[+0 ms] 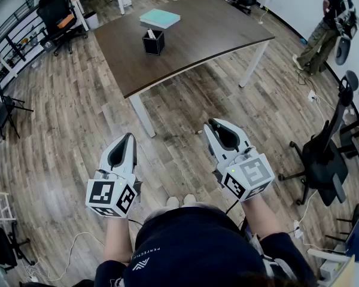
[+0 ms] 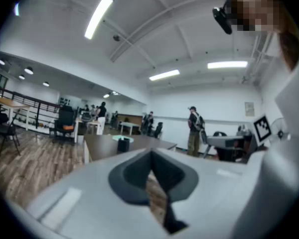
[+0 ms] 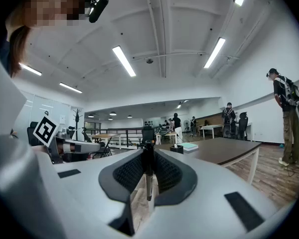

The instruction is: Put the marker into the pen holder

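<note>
The black square pen holder (image 1: 153, 42) stands on the dark brown table (image 1: 215, 28), far ahead of both grippers, with something white in it. It also shows small in the left gripper view (image 2: 123, 144) and the right gripper view (image 3: 177, 149). My right gripper (image 1: 212, 125) is held over the wooden floor, shut on a marker (image 3: 148, 183) with a black cap and a white body that stands upright between the pads. My left gripper (image 1: 130, 137) hovers level with it to the left, jaws shut and nothing in them.
A teal book (image 1: 160, 18) lies just behind the pen holder. Black office chairs (image 1: 326, 154) stand at the right, another chair (image 1: 57, 17) at the back left. A person (image 1: 326, 31) stands beyond the table's right end. White table legs (image 1: 142, 115) face me.
</note>
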### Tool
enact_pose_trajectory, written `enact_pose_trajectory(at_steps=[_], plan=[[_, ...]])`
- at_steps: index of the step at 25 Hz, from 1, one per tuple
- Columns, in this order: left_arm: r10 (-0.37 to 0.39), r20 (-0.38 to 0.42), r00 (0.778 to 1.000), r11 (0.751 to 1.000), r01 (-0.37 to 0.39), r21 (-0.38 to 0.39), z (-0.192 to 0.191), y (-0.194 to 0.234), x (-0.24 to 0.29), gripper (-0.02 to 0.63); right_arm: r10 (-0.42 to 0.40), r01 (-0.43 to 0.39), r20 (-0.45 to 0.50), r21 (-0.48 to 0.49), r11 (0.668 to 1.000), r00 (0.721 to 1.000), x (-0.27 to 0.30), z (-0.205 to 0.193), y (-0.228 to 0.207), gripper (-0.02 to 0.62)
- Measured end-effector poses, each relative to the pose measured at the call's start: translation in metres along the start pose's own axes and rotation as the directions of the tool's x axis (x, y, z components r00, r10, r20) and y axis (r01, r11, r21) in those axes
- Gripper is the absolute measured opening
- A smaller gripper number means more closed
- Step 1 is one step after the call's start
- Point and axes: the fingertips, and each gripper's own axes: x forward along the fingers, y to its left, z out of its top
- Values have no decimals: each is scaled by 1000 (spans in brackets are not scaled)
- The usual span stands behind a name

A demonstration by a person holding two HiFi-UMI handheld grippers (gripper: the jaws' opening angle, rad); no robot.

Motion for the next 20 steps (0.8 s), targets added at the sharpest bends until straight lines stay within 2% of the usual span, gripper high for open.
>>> enact_pose_trajectory(at_steps=[6, 11, 15, 20], plan=[[-12, 48, 999, 998, 15, -62, 2, -4, -3, 6, 37, -38, 24, 55, 998, 999, -1, 0, -2, 52], [23, 13, 1000, 999, -23, -27, -10, -13, 7, 6, 55, -56, 4, 68, 996, 998, -3, -8, -16, 52], [34, 11, 999, 998, -34, -58, -17, -20, 14, 6, 82, -81, -12, 74, 994, 997, -4, -17, -21, 52], [63, -4, 998, 997, -63, -36, -24, -18, 14, 6, 117, -116, -15, 71, 991, 993, 7, -23, -20, 52]])
